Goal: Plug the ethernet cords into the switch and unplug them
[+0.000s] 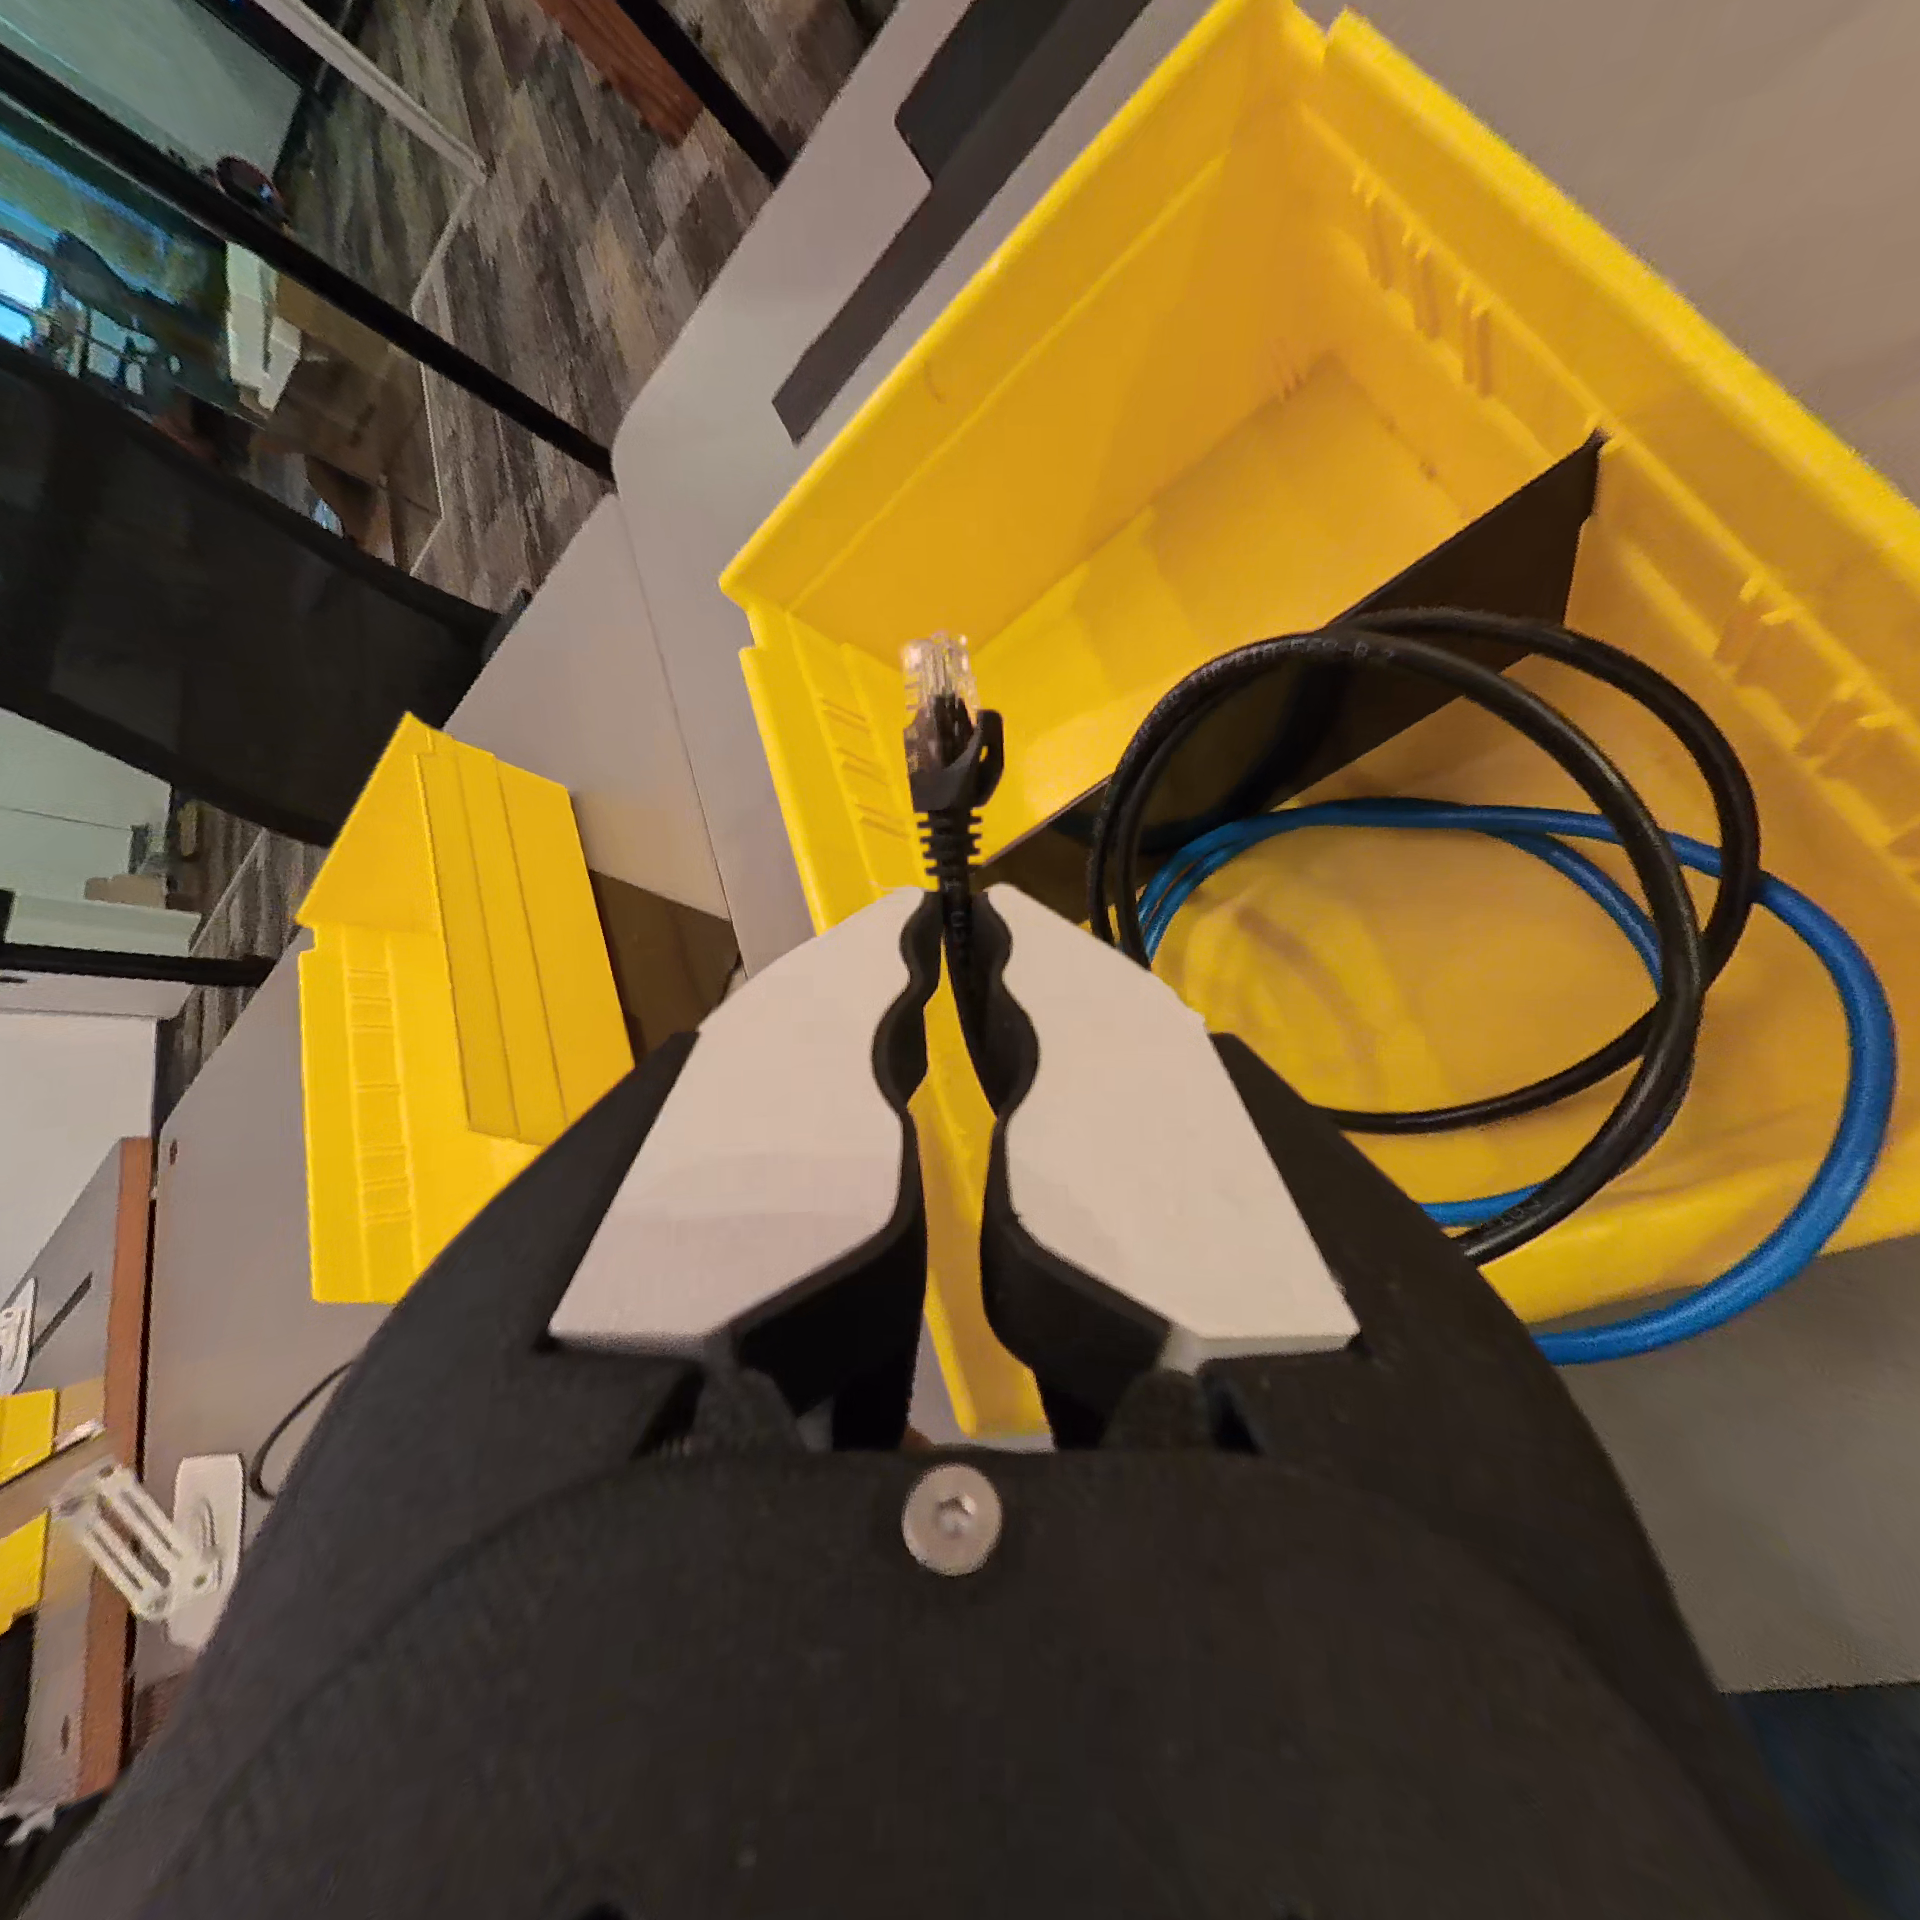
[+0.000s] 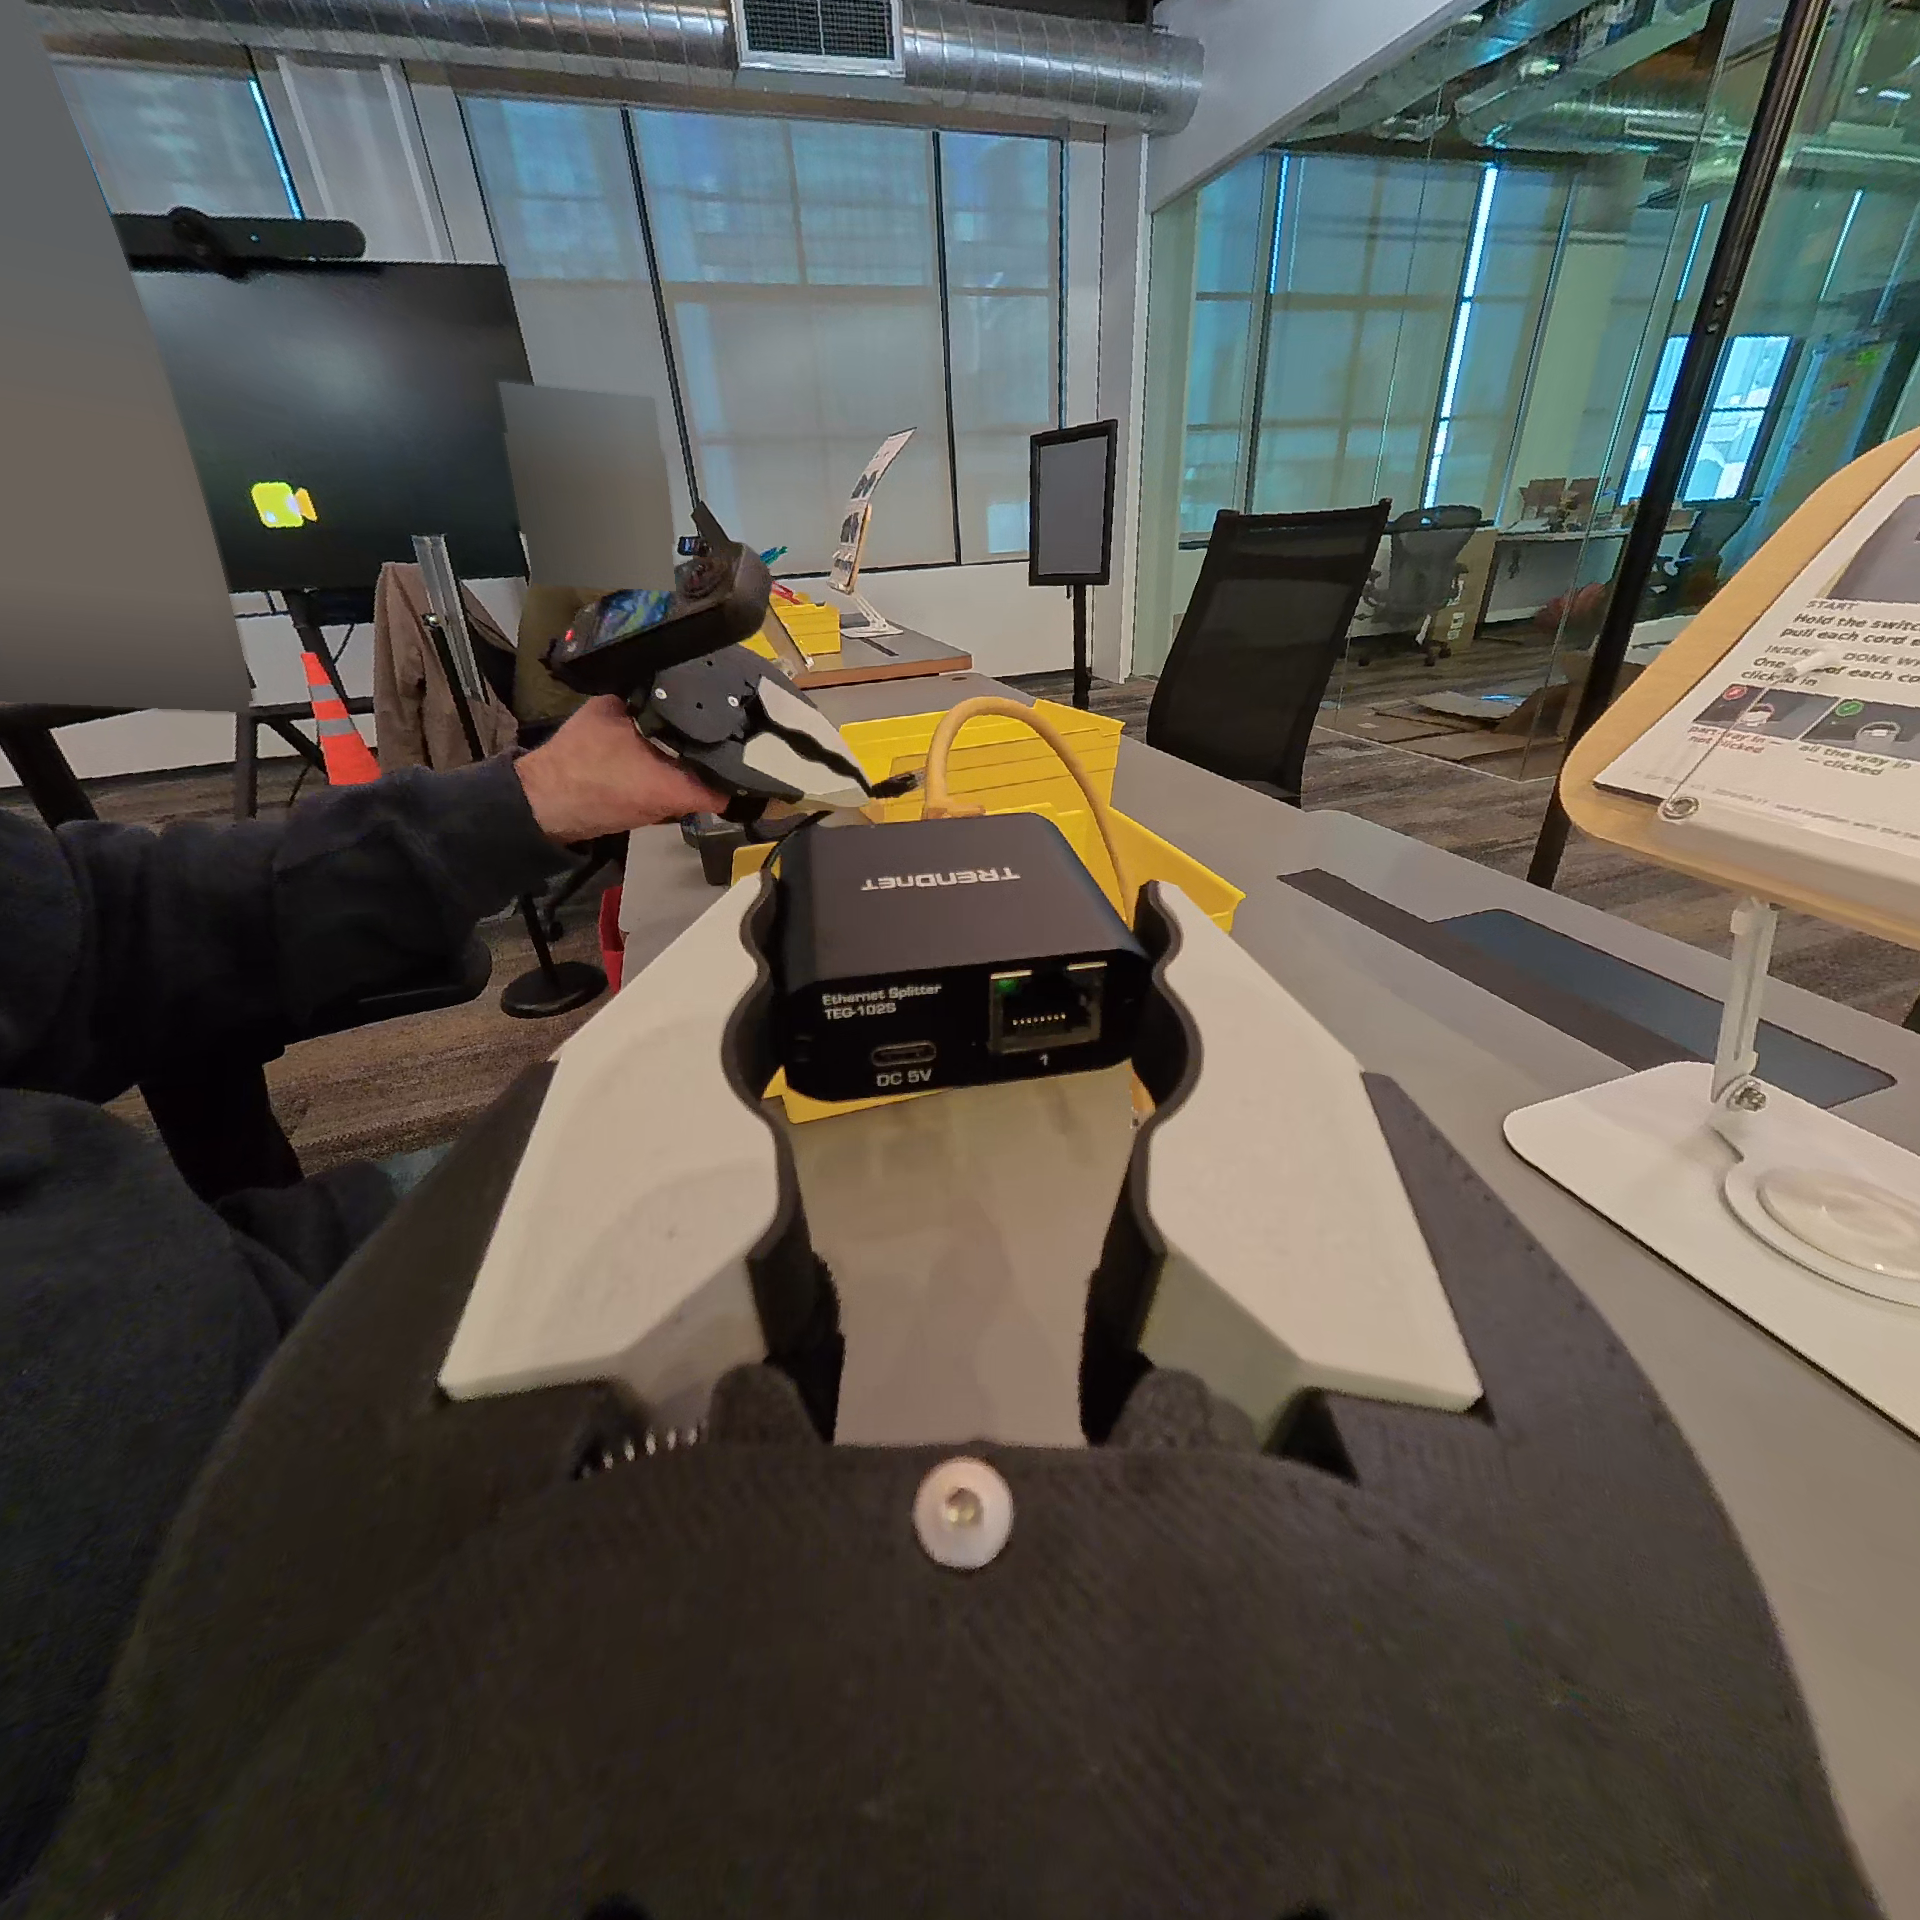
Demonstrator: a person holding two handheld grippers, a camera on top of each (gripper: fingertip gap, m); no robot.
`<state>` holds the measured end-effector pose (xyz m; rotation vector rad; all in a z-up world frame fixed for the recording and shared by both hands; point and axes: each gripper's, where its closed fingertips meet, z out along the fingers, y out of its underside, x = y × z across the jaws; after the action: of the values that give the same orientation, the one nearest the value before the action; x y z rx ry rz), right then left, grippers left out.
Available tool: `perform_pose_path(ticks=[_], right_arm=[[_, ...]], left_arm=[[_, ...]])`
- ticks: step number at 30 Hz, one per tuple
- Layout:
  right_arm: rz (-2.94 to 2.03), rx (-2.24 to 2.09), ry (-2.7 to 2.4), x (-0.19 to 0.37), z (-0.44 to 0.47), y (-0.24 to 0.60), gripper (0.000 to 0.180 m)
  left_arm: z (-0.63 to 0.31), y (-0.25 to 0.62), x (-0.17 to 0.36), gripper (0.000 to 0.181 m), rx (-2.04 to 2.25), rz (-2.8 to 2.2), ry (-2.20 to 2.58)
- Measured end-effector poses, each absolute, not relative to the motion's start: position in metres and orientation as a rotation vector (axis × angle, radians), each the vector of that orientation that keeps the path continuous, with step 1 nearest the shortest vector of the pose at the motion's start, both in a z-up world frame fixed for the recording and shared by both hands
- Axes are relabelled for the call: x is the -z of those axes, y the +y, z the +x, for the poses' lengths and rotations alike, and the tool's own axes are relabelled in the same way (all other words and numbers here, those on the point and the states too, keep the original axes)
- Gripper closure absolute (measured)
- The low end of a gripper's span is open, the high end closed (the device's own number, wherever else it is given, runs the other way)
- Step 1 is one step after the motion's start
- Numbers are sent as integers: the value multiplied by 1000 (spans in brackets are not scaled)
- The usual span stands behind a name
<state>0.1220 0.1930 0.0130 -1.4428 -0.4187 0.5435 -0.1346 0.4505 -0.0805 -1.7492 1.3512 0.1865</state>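
Note:
My left gripper (image 1: 954,902) is shut on the black ethernet cord (image 1: 1704,831) just behind its boot, and the clear plug (image 1: 938,681) sticks up past the fingertips. The rest of the cord lies coiled in the large yellow bin (image 1: 1091,343) with a blue cord (image 1: 1849,1049). My right gripper (image 2: 951,909) is shut on the black switch (image 2: 935,935), gripping its two sides above the table. An open port (image 2: 1042,1013) faces the camera. A pale yellow cord (image 2: 1023,732) is plugged into the switch's far side. The left gripper (image 2: 868,784) hovers beyond the switch, to its left.
A black divider (image 1: 1455,582) splits the large bin. A smaller yellow bin (image 1: 457,997) lies to its left on the grey table (image 1: 686,644). An instruction card on a white stand (image 2: 1766,1122) stands at the right. A person's hand and dark sleeve (image 2: 260,894) reach in from the left. Some 40 centimetres of space lies between my two pairs of fingers.

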Motion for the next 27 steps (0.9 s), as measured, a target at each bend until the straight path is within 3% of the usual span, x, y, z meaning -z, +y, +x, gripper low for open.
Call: perform_pose_path(ticks=[13,27], right_arm=[[-1450,-522,-411,-12,124,194,113],[-1425,-471,-357,-20,139,193,113]], left_arm=[[-100,433,-1,176,-25,-1542,1361],[-34,389,-176,176,10,-1174,1270]])
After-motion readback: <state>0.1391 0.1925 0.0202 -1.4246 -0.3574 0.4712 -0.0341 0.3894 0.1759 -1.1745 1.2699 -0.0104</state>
